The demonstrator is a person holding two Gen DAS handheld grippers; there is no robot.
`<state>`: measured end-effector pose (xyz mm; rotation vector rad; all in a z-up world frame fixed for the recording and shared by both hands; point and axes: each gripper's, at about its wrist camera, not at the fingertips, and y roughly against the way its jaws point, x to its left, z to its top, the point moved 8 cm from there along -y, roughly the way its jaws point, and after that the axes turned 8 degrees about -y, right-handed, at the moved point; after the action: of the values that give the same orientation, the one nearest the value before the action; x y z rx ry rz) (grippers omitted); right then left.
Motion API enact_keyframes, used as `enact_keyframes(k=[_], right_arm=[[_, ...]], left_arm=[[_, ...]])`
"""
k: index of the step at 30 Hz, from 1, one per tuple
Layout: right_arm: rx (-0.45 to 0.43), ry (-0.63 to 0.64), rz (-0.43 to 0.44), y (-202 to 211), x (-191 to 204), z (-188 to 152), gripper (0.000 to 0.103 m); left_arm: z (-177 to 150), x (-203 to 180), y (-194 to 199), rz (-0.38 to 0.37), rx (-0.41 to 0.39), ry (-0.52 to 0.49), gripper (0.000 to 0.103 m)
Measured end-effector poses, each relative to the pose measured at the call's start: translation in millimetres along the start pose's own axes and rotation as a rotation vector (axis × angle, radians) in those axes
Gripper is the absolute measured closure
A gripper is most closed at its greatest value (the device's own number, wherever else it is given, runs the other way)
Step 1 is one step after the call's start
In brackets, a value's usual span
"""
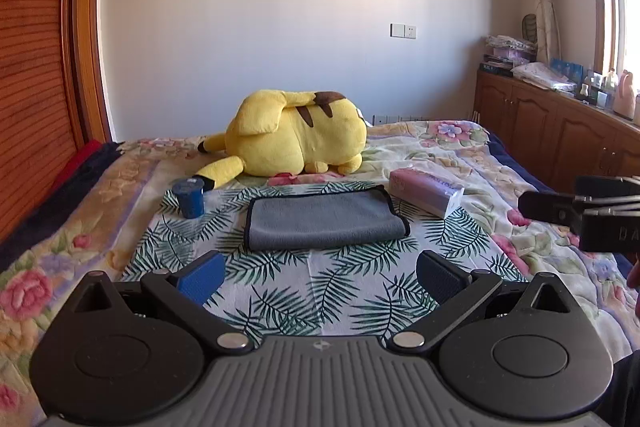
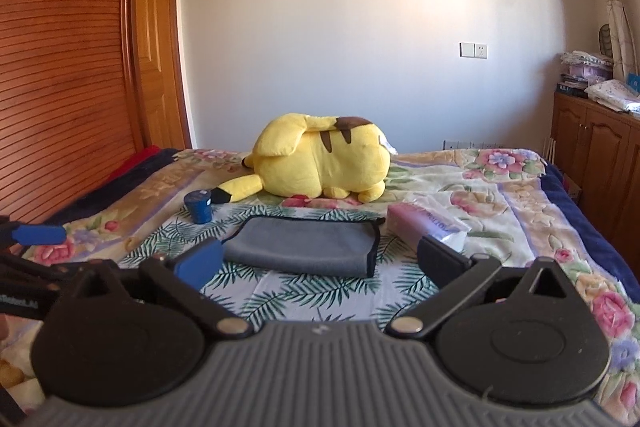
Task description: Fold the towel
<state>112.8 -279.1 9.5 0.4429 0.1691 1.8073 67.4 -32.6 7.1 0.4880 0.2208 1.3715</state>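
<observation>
A grey towel with a black hem (image 1: 324,221) lies folded flat on a palm-leaf cloth (image 1: 320,291) on the bed; it also shows in the right wrist view (image 2: 304,246). My left gripper (image 1: 320,277) is open and empty, held back from the towel's near edge. My right gripper (image 2: 320,261) is open and empty, also short of the towel, its near edge between the fingers. The right gripper's side shows at the right edge of the left wrist view (image 1: 580,213). The left gripper's blue pad shows at the left of the right wrist view (image 2: 38,235).
A yellow plush toy (image 1: 294,133) lies behind the towel. A dark blue cup (image 1: 190,197) stands to the towel's left and a pink tissue pack (image 1: 426,191) lies to its right. Wooden cabinets (image 1: 560,131) run along the right, a wooden wardrobe (image 1: 36,67) on the left.
</observation>
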Motion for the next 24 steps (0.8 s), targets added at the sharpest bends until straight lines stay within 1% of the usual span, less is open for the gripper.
enact_keyframes(k=[6, 16, 20, 24], right_arm=[[0.02, 0.002, -0.003, -3.9, 4.9, -25.5, 0.0], [0.052, 0.017, -0.005, -9.2, 11.1, -60.1, 0.0], [0.062, 0.033, -0.014, -11.8, 11.9, -68.6, 0.0], [0.067, 0.023, -0.019, -14.7, 9.5, -72.3, 0.0]], left_arm=[[-20.9, 2.0, -4.2, -0.014, 0.033, 0.034, 0.016], [-51.4, 0.6, -9.9, -0.011, 0.073, 0.027, 0.016], [-62.2, -3.3, -14.1, -0.003, 0.082, 0.007, 0.016], [-71.4, -4.2, -17.8, 0.001, 0.088, 0.009, 0.016]])
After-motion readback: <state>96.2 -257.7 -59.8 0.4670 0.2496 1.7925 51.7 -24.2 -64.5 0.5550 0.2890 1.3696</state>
